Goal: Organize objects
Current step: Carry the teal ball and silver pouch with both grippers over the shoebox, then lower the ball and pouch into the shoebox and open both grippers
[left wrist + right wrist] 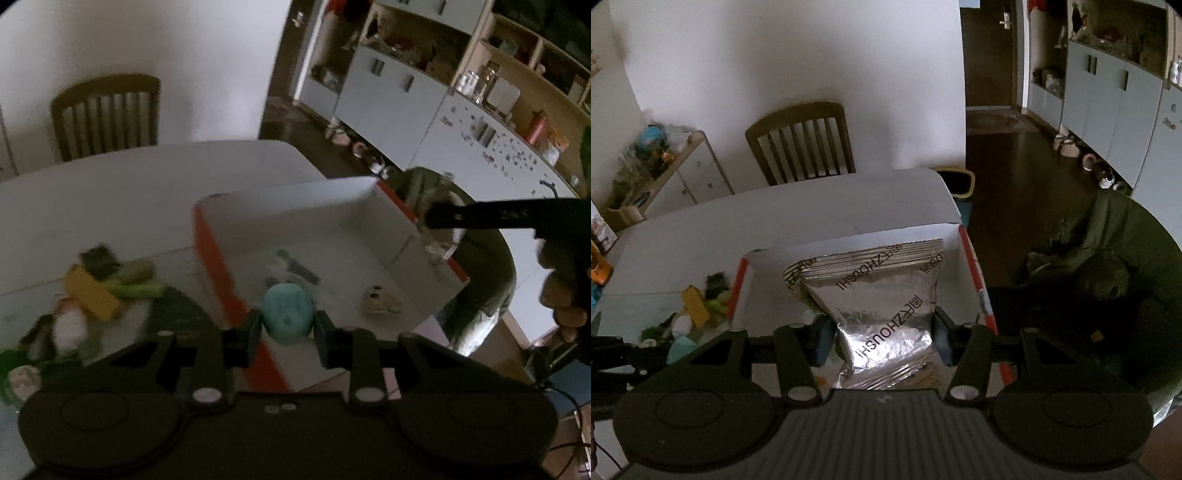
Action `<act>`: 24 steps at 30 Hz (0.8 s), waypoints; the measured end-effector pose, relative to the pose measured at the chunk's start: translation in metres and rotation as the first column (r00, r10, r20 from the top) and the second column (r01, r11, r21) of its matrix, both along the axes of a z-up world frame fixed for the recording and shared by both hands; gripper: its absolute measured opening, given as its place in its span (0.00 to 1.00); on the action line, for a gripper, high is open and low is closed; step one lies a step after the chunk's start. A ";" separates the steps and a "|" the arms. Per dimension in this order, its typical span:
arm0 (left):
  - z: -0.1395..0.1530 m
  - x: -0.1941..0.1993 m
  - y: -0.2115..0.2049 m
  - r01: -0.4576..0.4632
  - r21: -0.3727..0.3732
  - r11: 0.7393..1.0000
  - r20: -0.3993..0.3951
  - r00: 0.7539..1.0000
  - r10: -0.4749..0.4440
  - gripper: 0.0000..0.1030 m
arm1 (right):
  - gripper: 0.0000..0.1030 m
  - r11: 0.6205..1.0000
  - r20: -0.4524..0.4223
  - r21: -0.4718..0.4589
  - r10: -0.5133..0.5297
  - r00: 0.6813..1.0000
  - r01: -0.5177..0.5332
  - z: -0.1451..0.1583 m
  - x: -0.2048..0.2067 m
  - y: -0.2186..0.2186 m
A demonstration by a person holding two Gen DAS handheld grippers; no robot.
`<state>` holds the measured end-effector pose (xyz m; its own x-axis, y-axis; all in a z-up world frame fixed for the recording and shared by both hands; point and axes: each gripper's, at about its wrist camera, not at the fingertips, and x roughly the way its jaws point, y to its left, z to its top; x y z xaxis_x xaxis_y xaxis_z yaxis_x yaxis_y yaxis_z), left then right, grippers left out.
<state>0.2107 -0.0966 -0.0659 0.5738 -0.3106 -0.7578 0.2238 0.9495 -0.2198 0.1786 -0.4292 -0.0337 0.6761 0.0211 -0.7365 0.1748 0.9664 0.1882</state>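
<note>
Two grippers hover above the box [406, 236]: left [286, 325] clamps a small, seemingly rigid teal toy [286, 312], right [882, 332] pinches a light, crinkly foil pouch [879, 295] mid-body.

A: How many boxes?
B: One white box [295, 221], at twelve o'clock.
A: Packets?
B: One silver packet [882, 306]. One teal toy [286, 312].
A: Chairs?
B: One wooden chair [801, 142], at eleven o'clock.

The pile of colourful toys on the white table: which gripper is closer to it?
Left. The left gripper is beside the pile of colourful toys; the right gripper is over the box.
</note>
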 end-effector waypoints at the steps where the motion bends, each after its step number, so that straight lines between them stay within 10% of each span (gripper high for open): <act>1: -0.002 0.002 -0.006 0.009 0.001 1.000 -0.006 1.000 -0.009 0.28 | 0.52 1.000 -0.005 0.002 0.003 1.000 -0.003 -0.003 0.002 -0.004; 24: -0.066 0.070 -0.111 0.197 0.112 0.974 -0.195 0.965 -0.173 0.28 | 0.51 0.985 -0.212 -0.030 0.162 0.964 -0.172 -0.088 0.085 -0.004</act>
<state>0.2809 -0.2081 -0.1314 0.3639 -0.2910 -0.8848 0.3661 0.9182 -0.1514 0.2641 -0.4332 -0.1218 0.4981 0.0822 -0.8632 0.0404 0.9922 0.1177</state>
